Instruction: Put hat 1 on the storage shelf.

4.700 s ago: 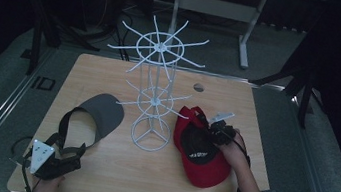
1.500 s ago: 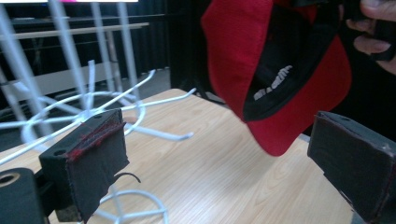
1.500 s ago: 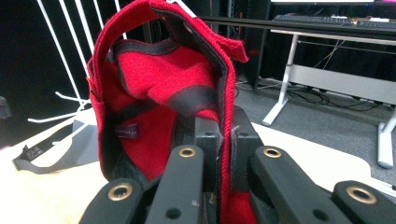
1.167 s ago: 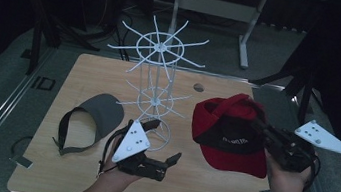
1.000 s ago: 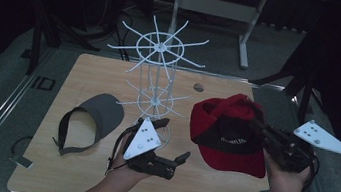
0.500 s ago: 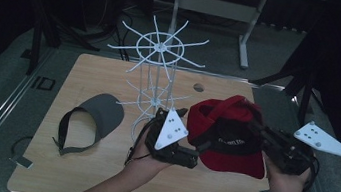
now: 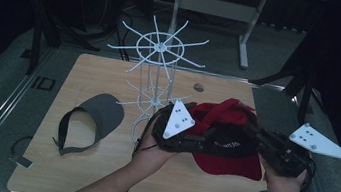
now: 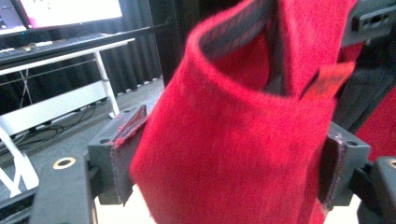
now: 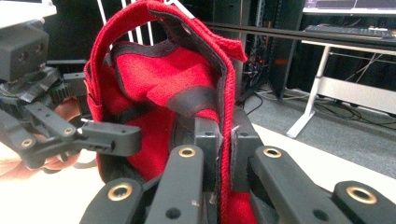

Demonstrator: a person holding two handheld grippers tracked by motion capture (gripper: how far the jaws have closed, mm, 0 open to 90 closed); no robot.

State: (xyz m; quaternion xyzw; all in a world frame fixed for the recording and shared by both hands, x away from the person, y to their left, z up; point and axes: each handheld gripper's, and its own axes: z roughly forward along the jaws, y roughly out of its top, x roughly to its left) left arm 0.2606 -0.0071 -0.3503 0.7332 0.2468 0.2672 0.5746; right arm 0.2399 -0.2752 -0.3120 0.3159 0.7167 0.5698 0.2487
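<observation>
A red cap (image 7: 230, 160) hangs above the right half of the table, between both grippers. My right gripper (image 7: 250, 131) is shut on the cap's rim; in the right gripper view its pads (image 9: 227, 140) pinch the red edge (image 9: 154, 70). My left gripper (image 7: 207, 135) reaches in from the left, and its jaws have just been closing. In the left gripper view a fold of the red fabric (image 8: 233, 140) fills the gap between the two pads (image 8: 123, 151) and touches both. The left gripper's jaw (image 9: 105, 137) also shows in the right gripper view, at the cap's side.
A white wire hat rack (image 7: 161, 49) stands at the table's middle back, just left of the cap. A grey visor (image 7: 100, 111) lies on the wooden table (image 7: 76, 173) at the left. A small round hole (image 7: 198, 87) sits behind the cap. Dark floor surrounds the table.
The left gripper has travelled right from the table's front middle up to the cap, and its jaws have narrowed around the fabric. The right gripper has held the cap still.
</observation>
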